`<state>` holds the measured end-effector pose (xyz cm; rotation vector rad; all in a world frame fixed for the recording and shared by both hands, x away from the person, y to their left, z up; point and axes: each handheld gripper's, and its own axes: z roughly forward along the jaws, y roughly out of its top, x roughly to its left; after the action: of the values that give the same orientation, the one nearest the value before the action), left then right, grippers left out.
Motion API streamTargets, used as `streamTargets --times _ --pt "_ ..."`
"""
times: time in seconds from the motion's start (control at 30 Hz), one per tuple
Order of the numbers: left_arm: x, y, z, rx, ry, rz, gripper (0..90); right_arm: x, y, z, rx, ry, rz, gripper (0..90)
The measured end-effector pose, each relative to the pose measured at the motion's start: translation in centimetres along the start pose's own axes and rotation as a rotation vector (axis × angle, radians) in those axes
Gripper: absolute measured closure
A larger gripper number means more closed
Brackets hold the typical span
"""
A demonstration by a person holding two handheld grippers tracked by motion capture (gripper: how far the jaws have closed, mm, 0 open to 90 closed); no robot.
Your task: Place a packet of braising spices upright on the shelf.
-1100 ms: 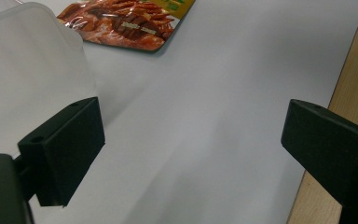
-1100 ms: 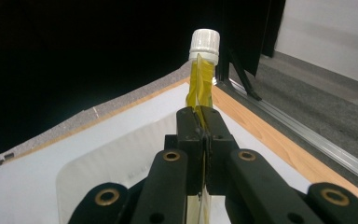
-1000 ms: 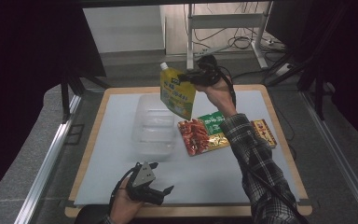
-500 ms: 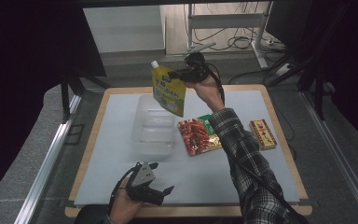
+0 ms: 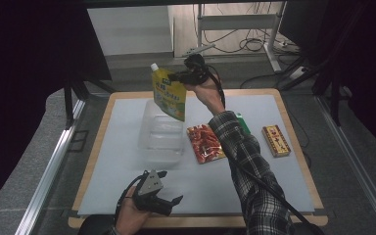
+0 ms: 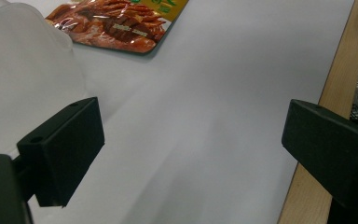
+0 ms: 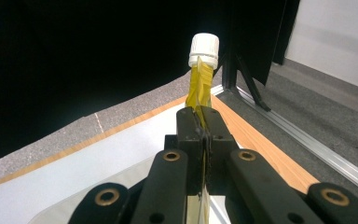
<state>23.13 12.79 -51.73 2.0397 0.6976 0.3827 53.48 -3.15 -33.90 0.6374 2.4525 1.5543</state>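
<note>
white table mat (image 5: 127,147), yellow spout pouch (image 5: 169,95) clamped edge-on between right gripper (image 5: 183,77) jaws, left gripper (image 5: 169,188) jaws spread, empty

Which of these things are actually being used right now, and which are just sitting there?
In use:
- yellow pouch, clamped in the right gripper
- clear container beneath it

Lying about:
- red snack packet
- small box
- left gripper, open and idle
</note>
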Motion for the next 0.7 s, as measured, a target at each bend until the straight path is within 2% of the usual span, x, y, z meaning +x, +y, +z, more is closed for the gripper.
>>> streamTargets --times 0.27,0.7 --pt "0.0 0.0 0.0 0.001 -0.001 0.003 5.2 0.2 -0.3 1.6 0.023 0.006 -0.017 87.1" --pt "-0.1 0.0 0.1 0.013 -0.003 0.008 5.3 -0.2 -2.1 3.4 0.064 0.010 -0.005 86.9"
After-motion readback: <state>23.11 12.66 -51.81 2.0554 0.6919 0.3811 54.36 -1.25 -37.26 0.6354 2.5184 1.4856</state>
